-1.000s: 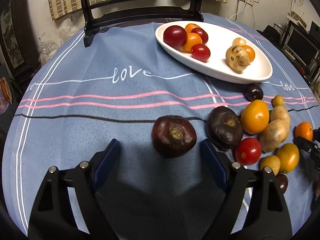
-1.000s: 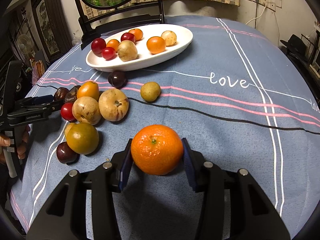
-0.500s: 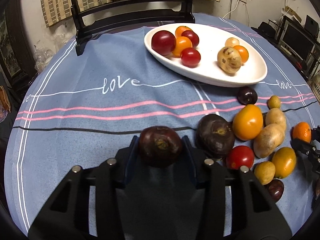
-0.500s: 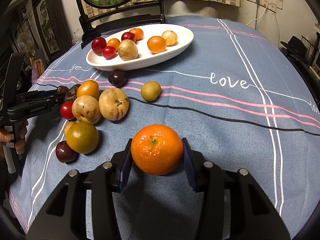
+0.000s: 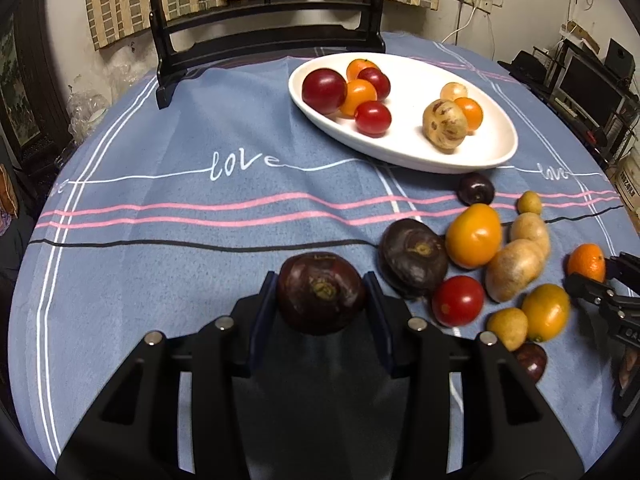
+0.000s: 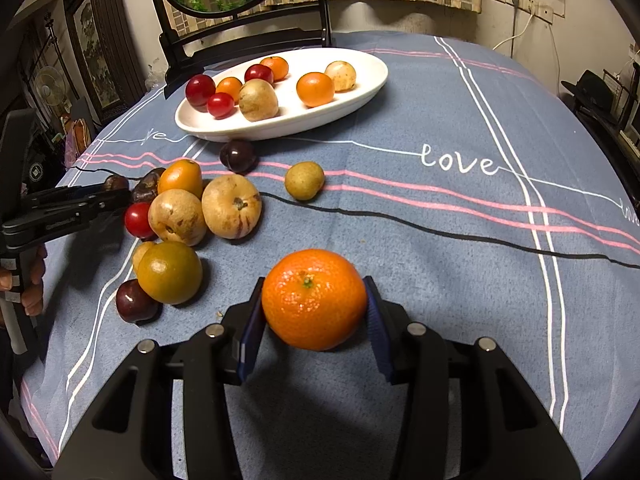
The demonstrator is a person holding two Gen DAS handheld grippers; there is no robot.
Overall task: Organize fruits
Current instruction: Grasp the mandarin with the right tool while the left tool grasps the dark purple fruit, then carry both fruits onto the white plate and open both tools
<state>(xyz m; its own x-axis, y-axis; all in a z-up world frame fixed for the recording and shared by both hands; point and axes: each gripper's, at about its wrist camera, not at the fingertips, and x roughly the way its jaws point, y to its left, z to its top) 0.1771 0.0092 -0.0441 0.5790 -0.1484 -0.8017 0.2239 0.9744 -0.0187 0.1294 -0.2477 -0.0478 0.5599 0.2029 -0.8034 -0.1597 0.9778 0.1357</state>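
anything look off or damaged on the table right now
Nothing spilled or broken. The one oddity: the dark purple fruit lying beside the yellow one looks wrinkled and dull, possibly overripe. Several fruits remain loose on the cloth outside the white dish.

I see a dark purple fruit [image 5: 322, 292], stem scar facing the camera, pinched between my left gripper's [image 5: 322, 300] pads. A glossy orange tangerine [image 6: 314, 299] sits clamped in my right gripper [image 6: 314, 308]. The white oval plate [image 5: 496, 148] holds eight red, orange and tan fruits; a loose pile [image 6: 188, 216] lies on the cloth just beside it.
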